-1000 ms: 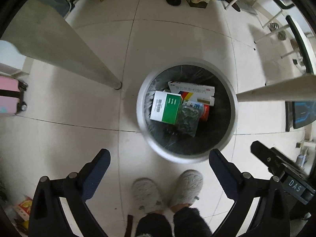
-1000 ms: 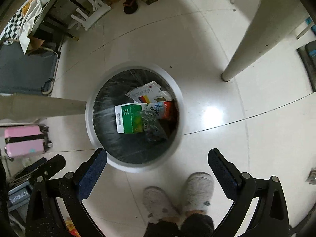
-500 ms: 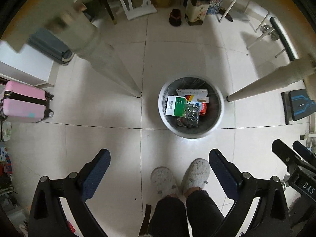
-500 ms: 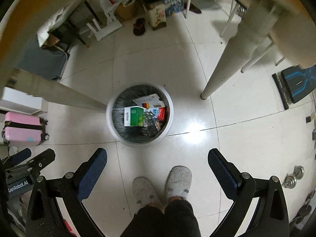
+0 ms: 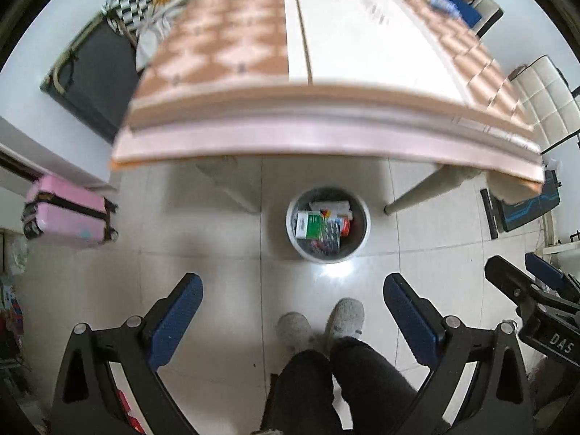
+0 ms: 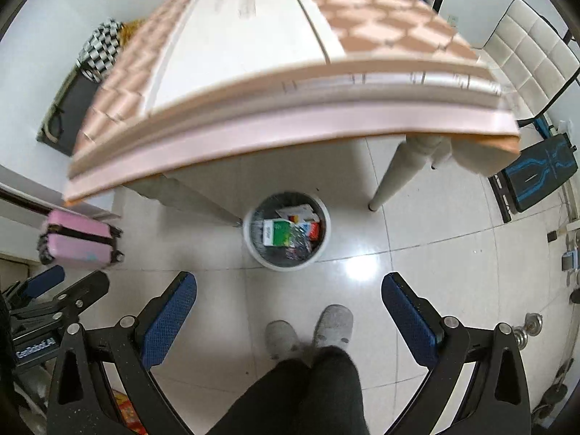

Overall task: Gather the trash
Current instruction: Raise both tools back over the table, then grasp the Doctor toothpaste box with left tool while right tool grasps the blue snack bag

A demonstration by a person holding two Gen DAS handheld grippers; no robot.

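Left gripper (image 5: 293, 301) empty (jaws apart), bin (image 5: 328, 224) below

Both views high above bin (image 5: 328, 224)

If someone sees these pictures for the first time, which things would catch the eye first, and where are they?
First comes the big table with its orange checked cloth, filling the top of both views, slightly blurred. Below its edge, on the pale tiled floor, stands a round white trash bin holding a green and white box and other packets. At the bottom, the left claw and the right claw are both open and empty, above the person's grey slippers.
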